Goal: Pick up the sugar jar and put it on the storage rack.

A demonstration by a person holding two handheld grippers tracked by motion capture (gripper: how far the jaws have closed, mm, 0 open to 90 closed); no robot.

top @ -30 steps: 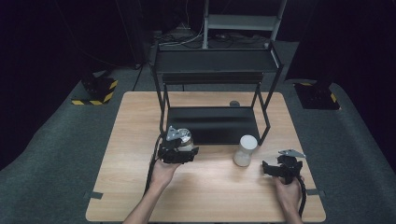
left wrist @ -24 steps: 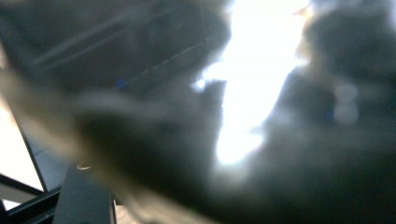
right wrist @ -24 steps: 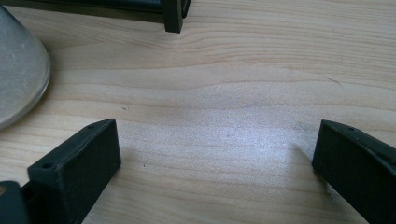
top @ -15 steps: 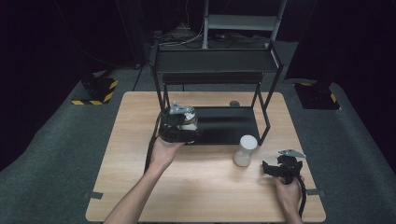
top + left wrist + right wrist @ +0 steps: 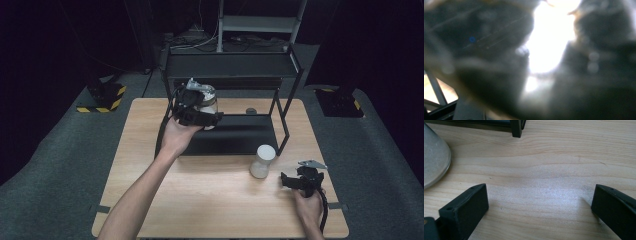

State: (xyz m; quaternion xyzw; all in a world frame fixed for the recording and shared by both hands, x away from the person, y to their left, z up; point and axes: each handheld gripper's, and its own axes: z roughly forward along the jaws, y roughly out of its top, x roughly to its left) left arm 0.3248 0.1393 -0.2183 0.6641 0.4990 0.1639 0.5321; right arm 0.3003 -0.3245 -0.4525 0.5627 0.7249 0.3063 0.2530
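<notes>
My left gripper [image 5: 202,106] is shut on a pale, clear-sided jar [image 5: 209,101] and holds it in the air in front of the black two-tier rack [image 5: 230,65], between its two shelves. In the left gripper view that jar [image 5: 549,37] is a bright blur right against the camera. A second jar with a white lid [image 5: 262,161] stands on the wooden table [image 5: 210,200] in front of the rack's right leg. My right gripper [image 5: 298,177] rests on the table to the right of it, open with nothing between its jaws [image 5: 539,195]. The white jar's edge [image 5: 434,157] sits left of them.
The rack's lower shelf [image 5: 240,137] lies just above the tabletop, and one rack foot [image 5: 516,128] stands ahead of my right gripper. A small round grey object [image 5: 251,111] lies behind the lower shelf. Dark floor surrounds the table.
My left hand has lifted the jar from low over the table, in front of the rack, up and back toward the rack. The right gripper has stayed put.
</notes>
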